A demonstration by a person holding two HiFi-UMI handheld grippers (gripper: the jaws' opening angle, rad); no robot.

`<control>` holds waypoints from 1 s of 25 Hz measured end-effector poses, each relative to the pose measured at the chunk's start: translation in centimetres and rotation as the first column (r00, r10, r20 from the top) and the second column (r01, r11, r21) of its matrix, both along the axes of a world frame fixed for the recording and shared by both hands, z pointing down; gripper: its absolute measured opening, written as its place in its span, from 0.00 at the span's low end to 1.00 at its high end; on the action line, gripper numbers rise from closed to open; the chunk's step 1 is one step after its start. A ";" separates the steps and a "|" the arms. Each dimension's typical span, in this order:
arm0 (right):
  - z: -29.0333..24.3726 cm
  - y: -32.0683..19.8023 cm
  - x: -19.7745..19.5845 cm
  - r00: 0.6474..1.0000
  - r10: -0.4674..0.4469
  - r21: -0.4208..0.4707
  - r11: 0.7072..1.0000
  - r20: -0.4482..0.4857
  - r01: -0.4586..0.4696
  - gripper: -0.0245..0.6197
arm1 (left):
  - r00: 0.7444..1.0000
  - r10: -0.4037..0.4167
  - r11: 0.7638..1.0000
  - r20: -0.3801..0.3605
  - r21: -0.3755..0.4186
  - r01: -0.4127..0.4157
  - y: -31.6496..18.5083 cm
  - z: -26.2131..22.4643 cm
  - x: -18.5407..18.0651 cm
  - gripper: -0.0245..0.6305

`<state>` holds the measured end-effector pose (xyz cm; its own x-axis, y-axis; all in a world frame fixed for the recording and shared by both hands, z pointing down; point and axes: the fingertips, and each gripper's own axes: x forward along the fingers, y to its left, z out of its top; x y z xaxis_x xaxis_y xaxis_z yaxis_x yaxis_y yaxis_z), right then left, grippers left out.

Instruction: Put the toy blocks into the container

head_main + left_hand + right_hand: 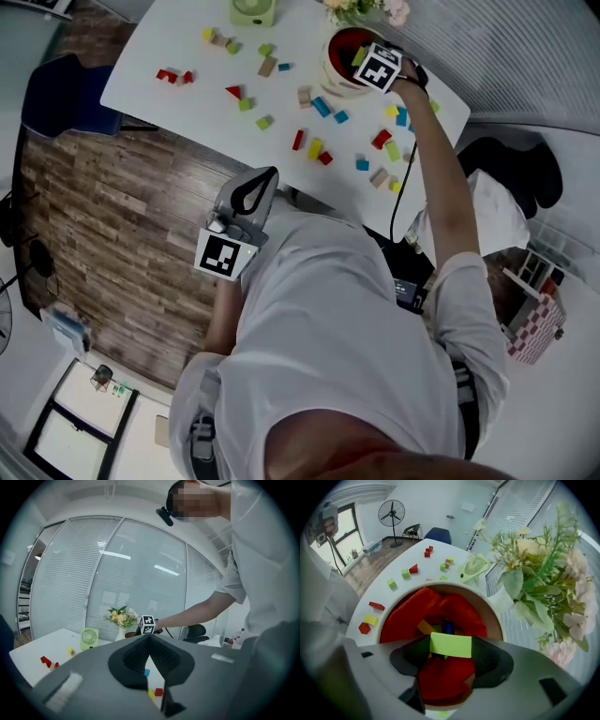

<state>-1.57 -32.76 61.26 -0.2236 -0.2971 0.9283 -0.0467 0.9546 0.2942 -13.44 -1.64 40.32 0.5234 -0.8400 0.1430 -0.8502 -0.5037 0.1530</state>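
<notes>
Right gripper view has your right gripper (449,647) clamped on a green block (451,644), the pads pressing its two short ends, so its long axis runs straight across from jaw to jaw with a broad flat face towards the camera. It hangs over the mouth of the container (490,616), above the red lining and a few blocks already inside. Your left gripper (150,641) is pinched together on nothing, held back near your body. The risk I see is in the release: the block sits towards the near side of the opening, so one end could catch the rim and tip out onto the table (187,42). The flowers (534,569) stand just beside and could be brushed.
</notes>
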 end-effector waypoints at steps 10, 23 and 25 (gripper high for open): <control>-0.4 0.0 1.7 0.972 0.186 -0.085 0.981 0.143 -0.175 0.54 | 1.000 0.002 1.000 0.002 -0.007 -0.002 0.1 -0.1 0.9 0.04; -12.9 2.3 6.5 0.583 0.220 0.038 0.917 0.782 -0.397 0.04 | 0.994 0.101 0.995 0.035 -0.006 -0.101 -1.2 -0.4 4.4 0.04; -14.7 3.7 9.1 0.474 0.224 0.029 0.883 0.852 -0.469 0.04 | 0.992 0.119 0.993 0.048 0.000 -0.119 -1.8 -0.5 5.1 0.04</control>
